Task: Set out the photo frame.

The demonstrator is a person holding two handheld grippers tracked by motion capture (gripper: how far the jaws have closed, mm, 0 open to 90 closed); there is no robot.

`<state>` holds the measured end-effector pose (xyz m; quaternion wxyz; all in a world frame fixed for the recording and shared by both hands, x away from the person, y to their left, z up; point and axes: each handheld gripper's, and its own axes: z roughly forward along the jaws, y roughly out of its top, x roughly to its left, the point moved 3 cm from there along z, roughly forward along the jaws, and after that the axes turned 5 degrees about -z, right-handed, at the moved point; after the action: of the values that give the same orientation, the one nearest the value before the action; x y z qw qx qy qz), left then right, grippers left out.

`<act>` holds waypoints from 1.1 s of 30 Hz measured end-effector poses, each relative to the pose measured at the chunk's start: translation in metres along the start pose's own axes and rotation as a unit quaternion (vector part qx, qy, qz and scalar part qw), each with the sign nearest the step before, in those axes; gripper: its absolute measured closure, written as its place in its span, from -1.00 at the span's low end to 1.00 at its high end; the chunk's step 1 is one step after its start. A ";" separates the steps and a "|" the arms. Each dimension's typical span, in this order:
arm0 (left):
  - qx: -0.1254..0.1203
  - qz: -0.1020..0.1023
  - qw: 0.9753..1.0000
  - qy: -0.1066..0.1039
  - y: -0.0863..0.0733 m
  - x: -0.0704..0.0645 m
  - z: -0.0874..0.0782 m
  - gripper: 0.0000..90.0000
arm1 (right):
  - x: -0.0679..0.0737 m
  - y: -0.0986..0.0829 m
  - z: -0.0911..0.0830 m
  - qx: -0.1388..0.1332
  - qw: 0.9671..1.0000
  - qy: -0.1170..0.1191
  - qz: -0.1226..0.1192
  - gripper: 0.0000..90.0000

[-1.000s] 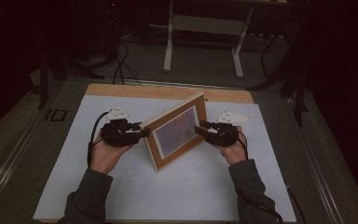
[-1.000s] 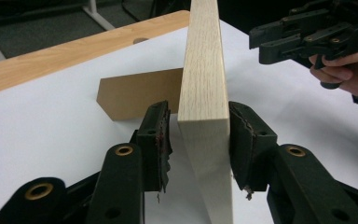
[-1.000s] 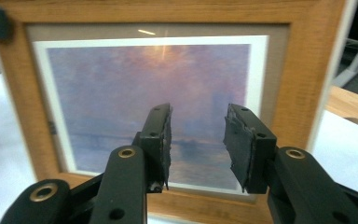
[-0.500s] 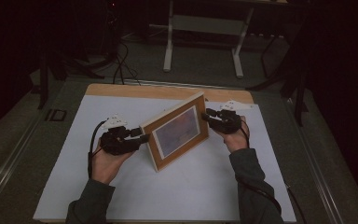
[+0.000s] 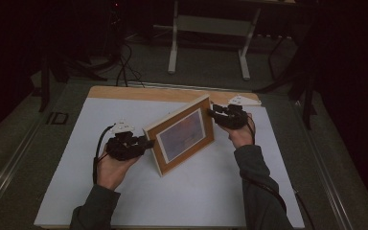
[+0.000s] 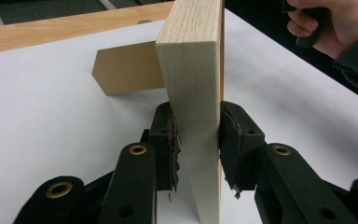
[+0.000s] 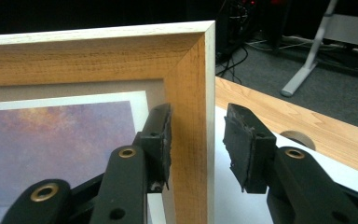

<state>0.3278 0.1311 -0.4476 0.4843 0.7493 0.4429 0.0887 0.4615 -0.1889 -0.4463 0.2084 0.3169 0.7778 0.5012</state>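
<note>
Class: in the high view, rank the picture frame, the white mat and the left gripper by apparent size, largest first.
1. white mat
2. picture frame
3. left gripper
The gaps are wide, so camera nearness doesn't blur this order.

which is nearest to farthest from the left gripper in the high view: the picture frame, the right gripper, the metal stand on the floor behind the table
From the left gripper:
1. Picture frame: its near end is clamped between this gripper's jaws, standing mid-table.
2. Right gripper: at the frame's far end, on the table's right side.
3. Metal stand: on the floor beyond the table's far edge.
</note>
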 end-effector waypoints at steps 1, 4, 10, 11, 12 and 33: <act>0.002 0.000 1.000 -0.002 0.000 0.000 0.000 0.54 | 0.001 0.001 0.001 0.000 1.000 0.004 -0.001 0.31; 0.004 -0.005 1.000 -0.018 0.001 0.003 0.000 0.56 | 0.002 0.006 0.002 0.001 1.000 0.012 -0.007 0.25; 0.013 0.004 1.000 -0.019 0.003 0.002 0.000 0.56 | 0.000 0.013 0.009 0.007 1.000 0.018 -0.013 0.23; 0.014 0.004 1.000 -0.020 0.003 0.002 0.000 0.56 | -0.001 0.013 0.009 0.009 1.000 0.020 -0.012 0.23; 0.015 0.004 1.000 -0.020 0.003 0.003 0.000 0.56 | -0.001 0.013 0.010 0.009 1.000 0.023 -0.012 0.23; 0.023 0.005 1.000 -0.017 0.008 0.010 0.000 0.55 | 0.000 0.014 0.011 0.030 0.999 0.020 -0.030 0.39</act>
<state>0.3383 0.1374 -0.4446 0.4736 0.7640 0.4328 0.0684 0.4726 -0.1774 -0.4379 0.1983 0.2897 0.8057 0.4772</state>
